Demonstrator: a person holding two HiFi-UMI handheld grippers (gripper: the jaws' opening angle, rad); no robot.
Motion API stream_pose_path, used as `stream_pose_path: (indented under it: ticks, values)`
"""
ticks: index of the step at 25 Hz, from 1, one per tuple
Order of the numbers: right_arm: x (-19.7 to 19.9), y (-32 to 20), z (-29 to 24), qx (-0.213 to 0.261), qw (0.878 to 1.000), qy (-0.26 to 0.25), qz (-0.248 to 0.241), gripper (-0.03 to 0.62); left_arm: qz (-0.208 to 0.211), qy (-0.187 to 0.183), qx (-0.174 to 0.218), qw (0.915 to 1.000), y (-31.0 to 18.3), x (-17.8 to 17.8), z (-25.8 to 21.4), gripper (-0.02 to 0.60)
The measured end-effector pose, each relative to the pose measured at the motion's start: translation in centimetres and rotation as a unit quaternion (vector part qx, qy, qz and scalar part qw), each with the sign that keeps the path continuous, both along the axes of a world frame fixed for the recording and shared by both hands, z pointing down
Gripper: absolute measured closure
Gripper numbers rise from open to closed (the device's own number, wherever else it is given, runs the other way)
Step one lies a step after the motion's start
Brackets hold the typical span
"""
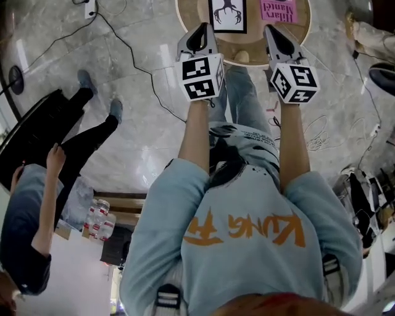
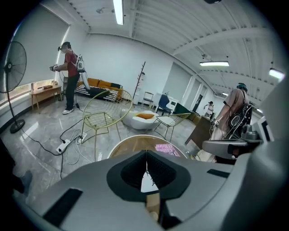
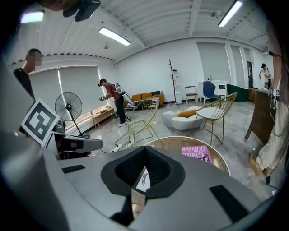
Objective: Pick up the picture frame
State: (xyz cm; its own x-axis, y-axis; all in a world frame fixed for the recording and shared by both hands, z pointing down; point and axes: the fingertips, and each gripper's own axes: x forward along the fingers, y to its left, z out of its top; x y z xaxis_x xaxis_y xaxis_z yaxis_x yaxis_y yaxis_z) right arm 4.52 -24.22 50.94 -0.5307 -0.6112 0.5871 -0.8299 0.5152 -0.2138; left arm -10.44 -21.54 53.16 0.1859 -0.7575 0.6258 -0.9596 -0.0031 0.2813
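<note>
On the round wooden table (image 1: 250, 40), the black-edged white picture frame (image 1: 227, 13) sits ahead, between your left gripper (image 1: 202, 29) and right gripper (image 1: 275, 31); both are clenched, empty. Spread the jaws first; then take opposite edges.

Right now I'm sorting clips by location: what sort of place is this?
Likely an open office lounge: a gold wire chair, an orange cushioned sofa and a black pedestal fan.

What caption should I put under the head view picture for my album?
The left gripper and right gripper, both shut, point toward the picture frame on the round table.
</note>
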Motion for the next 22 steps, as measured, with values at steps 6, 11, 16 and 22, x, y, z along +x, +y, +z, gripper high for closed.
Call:
stream_pose_path:
  ticks: [6,11,16,22]
  values:
    - [0.1,-0.2,6.1,-0.041,0.999,0.005,-0.01,0.597,0.008,-0.001,-0.045,0.9989,-0.1,0.8,6.4,0.56]
    - [0.6,-0.1,11.2,-0.071,0.997,0.009,-0.007,0.597,0.015,0.004,-0.075,0.997,0.2,1.7,11.6,0.56]
    - [0.5,-0.1,15.7,-0.093,0.996,0.013,-0.01,0.595,0.025,0.005,-0.1,0.9946,0.2,2.2,16.0,0.56]
    - [0.2,-0.8,21.0,-0.113,0.993,0.024,-0.014,0.594,0.035,0.006,-0.121,0.992,-0.5,2.1,21.1,0.558]
